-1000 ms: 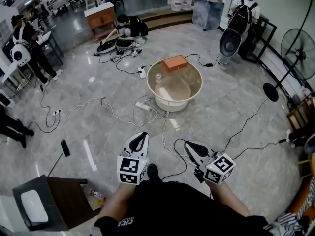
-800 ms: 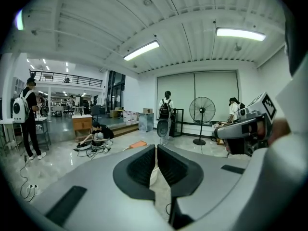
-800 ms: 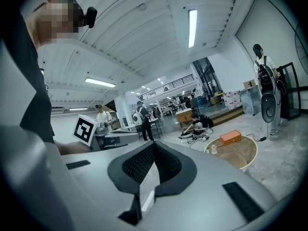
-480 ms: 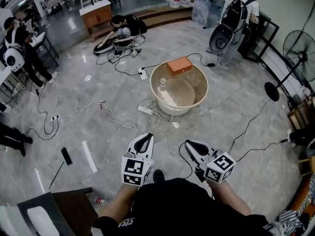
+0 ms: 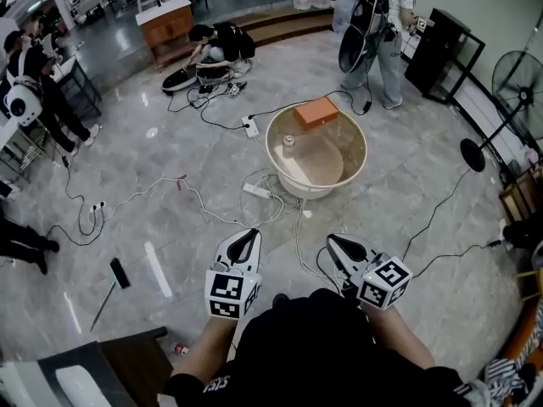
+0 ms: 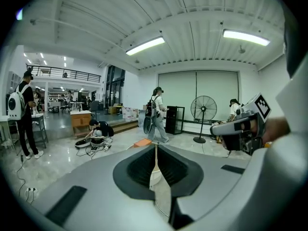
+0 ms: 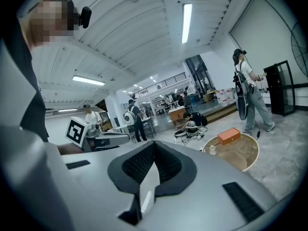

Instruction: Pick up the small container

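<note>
The small container, a pale jar with a cap, stands on a round beige table beside an orange box. In the right gripper view the small container and the orange box sit on that table's glass top, ahead and to the right. My left gripper and right gripper are held side by side low in front of me, well short of the table, both pointing towards it. The left gripper has its jaws closed together with nothing in them. My right gripper is also shut and empty.
Cables and a power strip lie on the marble floor between me and the table. A person with a backpack stands behind the table, and another crouches at the back. A standing fan is at the right. A dark side table is near my left.
Both grippers have travelled forward with me, so the round table now lies closer. The person with the backpack has walked left behind the table. Both jaws stay closed.
</note>
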### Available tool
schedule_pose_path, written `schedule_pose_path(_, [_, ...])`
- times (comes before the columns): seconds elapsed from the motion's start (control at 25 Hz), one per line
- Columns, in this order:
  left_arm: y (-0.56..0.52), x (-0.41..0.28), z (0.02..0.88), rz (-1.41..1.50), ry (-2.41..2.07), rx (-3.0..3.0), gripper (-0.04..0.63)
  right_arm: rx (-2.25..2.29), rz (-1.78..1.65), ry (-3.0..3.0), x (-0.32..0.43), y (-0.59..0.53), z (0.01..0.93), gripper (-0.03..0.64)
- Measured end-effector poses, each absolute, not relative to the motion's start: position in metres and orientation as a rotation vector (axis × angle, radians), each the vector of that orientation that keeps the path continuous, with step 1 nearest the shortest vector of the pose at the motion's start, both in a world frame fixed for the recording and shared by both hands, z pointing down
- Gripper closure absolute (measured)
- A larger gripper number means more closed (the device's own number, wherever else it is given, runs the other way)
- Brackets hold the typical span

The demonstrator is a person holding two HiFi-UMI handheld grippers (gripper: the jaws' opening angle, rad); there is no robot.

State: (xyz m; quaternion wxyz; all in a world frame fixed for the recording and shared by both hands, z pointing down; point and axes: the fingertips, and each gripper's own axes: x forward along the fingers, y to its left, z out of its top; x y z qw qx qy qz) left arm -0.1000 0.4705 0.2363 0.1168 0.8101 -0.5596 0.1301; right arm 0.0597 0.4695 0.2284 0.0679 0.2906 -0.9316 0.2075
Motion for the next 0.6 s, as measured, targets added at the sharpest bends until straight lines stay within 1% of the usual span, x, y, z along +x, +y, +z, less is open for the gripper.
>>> schedule_pose_path(0.28, [0.456, -0.113, 0.243, 0.402, -1.640, 2.341, 0.568, 0.867, 0.643, -2.815, 0.049, 0.446, 0.231, 0.603])
schedule_pose_path(0.6, [0.407, -0.111, 0.253, 0.439, -1.647, 2.317, 0.568, 0.853, 0.693, -2.827, 0.049, 0.393, 0.244, 0.603])
